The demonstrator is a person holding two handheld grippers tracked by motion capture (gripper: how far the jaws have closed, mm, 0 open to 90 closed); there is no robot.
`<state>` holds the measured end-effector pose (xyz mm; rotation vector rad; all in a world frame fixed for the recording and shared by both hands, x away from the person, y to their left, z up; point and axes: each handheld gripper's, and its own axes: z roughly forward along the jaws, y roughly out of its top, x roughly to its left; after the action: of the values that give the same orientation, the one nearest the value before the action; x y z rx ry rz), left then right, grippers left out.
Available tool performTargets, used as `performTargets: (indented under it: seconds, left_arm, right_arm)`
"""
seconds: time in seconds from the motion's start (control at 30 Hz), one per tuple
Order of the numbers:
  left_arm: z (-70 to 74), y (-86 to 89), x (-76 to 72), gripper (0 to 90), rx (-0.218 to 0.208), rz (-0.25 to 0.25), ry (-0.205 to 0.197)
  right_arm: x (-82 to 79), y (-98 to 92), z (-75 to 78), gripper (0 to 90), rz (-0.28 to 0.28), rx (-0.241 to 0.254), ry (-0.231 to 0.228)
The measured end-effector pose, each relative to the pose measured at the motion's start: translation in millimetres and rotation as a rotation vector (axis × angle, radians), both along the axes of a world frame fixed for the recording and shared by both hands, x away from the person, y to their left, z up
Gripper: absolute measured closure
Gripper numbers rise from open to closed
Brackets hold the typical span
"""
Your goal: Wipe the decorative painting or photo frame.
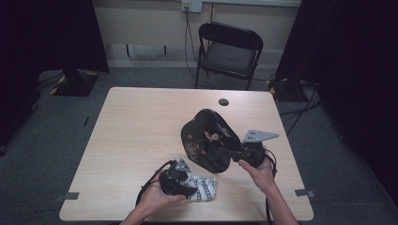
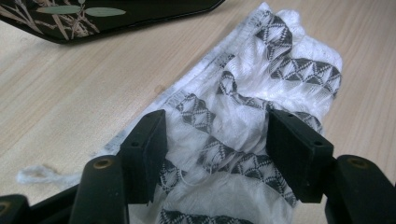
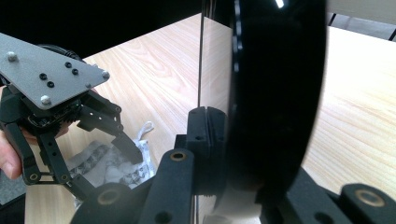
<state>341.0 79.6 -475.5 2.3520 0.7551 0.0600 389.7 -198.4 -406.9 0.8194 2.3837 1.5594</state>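
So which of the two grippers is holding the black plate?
The right gripper: it is shut on the rim of the black plate. The left gripper stands open over the patterned cloth.

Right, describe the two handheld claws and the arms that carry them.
Both are black linkage frames with brass-coloured pivots and blocky black jaws. The left claw and the right claw each carry a grey three-cornered plate studded with screws, and a black cable trails from each. The forearms are bare, no sleeves in sight.

Lighting: even, overhead; bench (image 1: pixel 141 122) bright, room edges dark. Soft shadows. Near black plate (image 3: pixel 275 93) blurred, glare-streaked.
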Motion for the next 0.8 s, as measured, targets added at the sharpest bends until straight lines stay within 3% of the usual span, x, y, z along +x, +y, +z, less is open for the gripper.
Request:
performTargets:
  seconds: [0.17, 0.27, 0.33, 0.4, 0.43, 0.57, 0.63, 0.67, 0.7, 0.77, 0.8]
  left_arm:
    - [-1.1, -2.8, -2.1, 31.4, 0.013, -0.014, -0.012]
    - [-1.1, -7.0, -4.6, 28.2, 0.044, -0.03, -0.029]
    - [-1.6, -8.0, -5.4, 28.2, 0.037, -0.017, -0.029]
    - [-1.9, -12.6, -8.7, 29.8, 0.073, -0.023, -0.065]
    - [-1.8, -14.1, -9.9, 30.6, 0.071, -0.012, -0.065]
    - [0.2, -16.2, -11.4, 44.2, 0.07, -0.022, -0.054]
    - [-0.5, -16.0, -11.7, 48.8, 0.036, -0.01, -0.05]
    - [0.2, -13.8, -9.6, 56.1, 0.04, -0.05, -0.045]
    - [-1.9, -12.5, -8.3, 70.1, -0.005, -0.041, -0.017]
    - [-2.8, -12.6, -5.9, 76.1, -0.037, -0.028, 0.017]
    - [-2.2, -11.1, -4.1, 77.4, -0.021, -0.045, 0.015]
  right_arm:
    - [0.1, -0.8, -0.5, 80.9, 0.0, 0.003, 0.001]
    - [-0.3, 0.1, -0.1, 80.9, -0.002, 0.001, -0.001]
    - [-0.7, 0.3, 0.0, 80.9, -0.003, -0.001, -0.002]
    - [-0.6, -0.5, -0.6, 80.9, -0.003, 0.004, 0.002]
    - [-0.8, -0.5, -0.7, 80.9, -0.004, 0.005, 0.0]
    - [-0.6, -0.4, -0.3, 80.8, -0.001, 0.0, 0.0]
    - [-0.7, -0.3, -0.2, 80.9, -0.001, -0.002, -0.001]
    - [-0.2, -0.3, -0.2, 80.9, 0.001, -0.001, 0.0]
    - [0.6, -0.4, -0.4, 81.1, 0.001, 0.004, 0.003]
    - [0.4, -0.1, -0.3, 81.1, 0.001, 0.004, 0.003]
    - [0.2, -0.1, -0.2, 81.0, 0.001, 0.003, 0.003]
